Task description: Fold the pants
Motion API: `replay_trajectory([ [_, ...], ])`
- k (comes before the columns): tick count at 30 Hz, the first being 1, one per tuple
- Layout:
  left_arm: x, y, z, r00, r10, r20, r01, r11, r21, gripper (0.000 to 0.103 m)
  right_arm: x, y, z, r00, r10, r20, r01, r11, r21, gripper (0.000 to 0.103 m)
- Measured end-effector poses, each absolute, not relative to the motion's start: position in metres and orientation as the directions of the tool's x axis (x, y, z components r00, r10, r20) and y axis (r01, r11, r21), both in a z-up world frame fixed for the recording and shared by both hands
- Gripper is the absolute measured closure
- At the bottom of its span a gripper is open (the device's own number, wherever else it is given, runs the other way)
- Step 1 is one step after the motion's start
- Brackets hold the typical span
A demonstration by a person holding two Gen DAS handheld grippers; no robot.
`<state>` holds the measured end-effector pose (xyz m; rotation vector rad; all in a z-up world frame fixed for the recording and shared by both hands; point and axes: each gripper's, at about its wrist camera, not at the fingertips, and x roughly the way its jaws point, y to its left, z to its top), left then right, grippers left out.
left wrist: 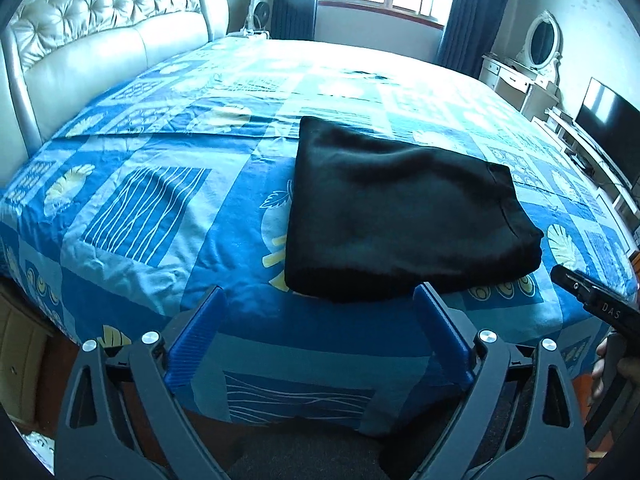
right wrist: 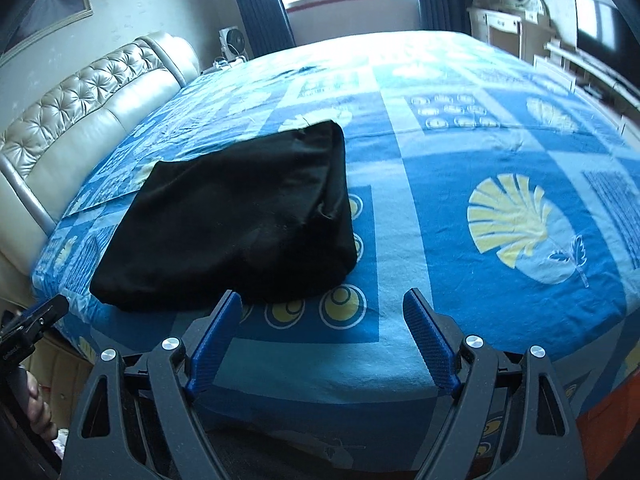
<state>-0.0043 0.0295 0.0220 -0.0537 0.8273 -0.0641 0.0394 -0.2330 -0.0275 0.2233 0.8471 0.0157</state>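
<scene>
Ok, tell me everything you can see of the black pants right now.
The black pants lie folded into a compact, roughly rectangular bundle of soft, matte fabric, several layers thick, flat near the bed's near edge on the blue patterned bedspread. A seam shows at one corner. Only the bedspread touches them; both hand-held grippers, left and right, are open and clear of them.

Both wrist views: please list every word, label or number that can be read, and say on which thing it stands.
"DAS": white letters on the black body of the right tool, seen at the right edge of the left wrist view.
Small pale print on the black left tool, at the left edge of the right wrist view: too blurred to read.
No other text is visible.
</scene>
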Motion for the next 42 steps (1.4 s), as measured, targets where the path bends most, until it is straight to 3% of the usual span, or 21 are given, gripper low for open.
replay_trajectory([
  [42, -0.002, 0.016, 0.022, 0.7, -0.048, -0.712, 0.036, 0.999, -0.032, 0.004, 0.038, -0.223, -0.037, 0.658, 0.072, -0.749, 0.08, 0.983, 0.165, 0.018],
])
